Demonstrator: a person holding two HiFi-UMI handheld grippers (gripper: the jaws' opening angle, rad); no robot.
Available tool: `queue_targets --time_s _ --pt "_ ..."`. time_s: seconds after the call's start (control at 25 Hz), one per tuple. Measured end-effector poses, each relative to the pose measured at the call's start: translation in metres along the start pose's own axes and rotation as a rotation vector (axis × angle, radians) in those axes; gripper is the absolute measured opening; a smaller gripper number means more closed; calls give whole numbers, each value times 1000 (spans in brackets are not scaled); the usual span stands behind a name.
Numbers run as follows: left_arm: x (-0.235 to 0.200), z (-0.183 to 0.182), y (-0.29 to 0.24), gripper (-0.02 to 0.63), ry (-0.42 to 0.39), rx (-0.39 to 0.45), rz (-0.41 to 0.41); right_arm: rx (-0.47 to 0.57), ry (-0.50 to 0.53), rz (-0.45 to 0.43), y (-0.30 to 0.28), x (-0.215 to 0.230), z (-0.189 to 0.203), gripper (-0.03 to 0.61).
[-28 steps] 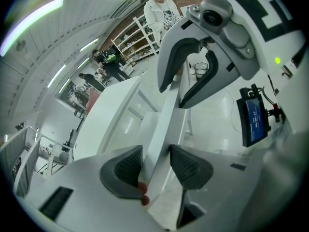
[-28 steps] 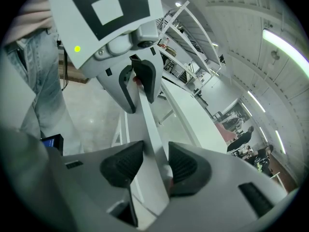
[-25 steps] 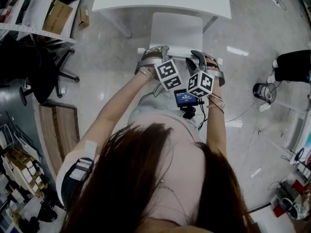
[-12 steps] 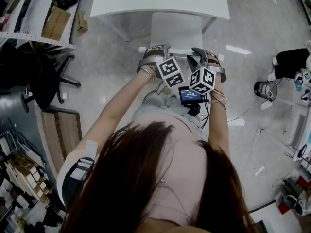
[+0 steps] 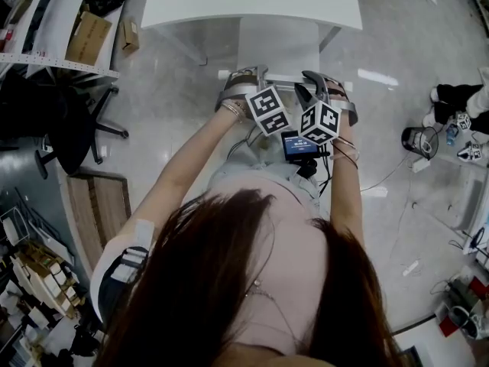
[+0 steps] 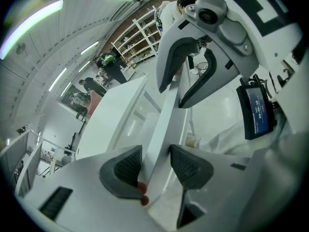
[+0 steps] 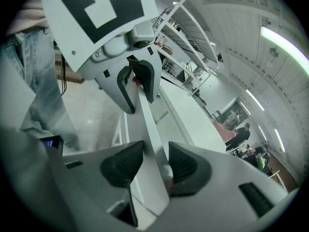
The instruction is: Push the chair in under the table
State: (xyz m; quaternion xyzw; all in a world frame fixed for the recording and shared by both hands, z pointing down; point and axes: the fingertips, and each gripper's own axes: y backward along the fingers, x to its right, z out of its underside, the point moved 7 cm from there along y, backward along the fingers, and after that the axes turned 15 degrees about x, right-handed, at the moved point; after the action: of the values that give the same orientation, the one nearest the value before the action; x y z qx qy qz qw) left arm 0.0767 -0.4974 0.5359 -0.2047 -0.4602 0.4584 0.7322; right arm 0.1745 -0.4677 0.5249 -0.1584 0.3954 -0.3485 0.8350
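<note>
Glossy grey floor (image 5: 176, 121) fills the head view, with a white table (image 5: 252, 2) at the top and a white chair (image 5: 277, 44) directly below it, facing the table. The person stands behind the chair, with both arms extended to its backrest rail (image 5: 279, 86). The left gripper (image 5: 244, 76) sits at the rail's left end and the right gripper (image 5: 322, 82) at its right end. The front of the seat lies beneath the table's near edge, while the rear of the seat and the backrest remain outside, so the push appears partly done, with further forward travel required. The rail's long axis runs left to right, parallel with the table edge. Left gripper view: both ribbed pads are clamped on the thin white rail, one on each face. Right gripper view: the jaws are likewise clenched on the rail, with the table visible beyond.
</note>
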Motion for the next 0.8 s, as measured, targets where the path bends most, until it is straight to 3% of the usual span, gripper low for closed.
queue_targets --time_s 0.8 --pt "-31 -4 -29 189 -10 8 -10 11 6 12 -25 32 13 170"
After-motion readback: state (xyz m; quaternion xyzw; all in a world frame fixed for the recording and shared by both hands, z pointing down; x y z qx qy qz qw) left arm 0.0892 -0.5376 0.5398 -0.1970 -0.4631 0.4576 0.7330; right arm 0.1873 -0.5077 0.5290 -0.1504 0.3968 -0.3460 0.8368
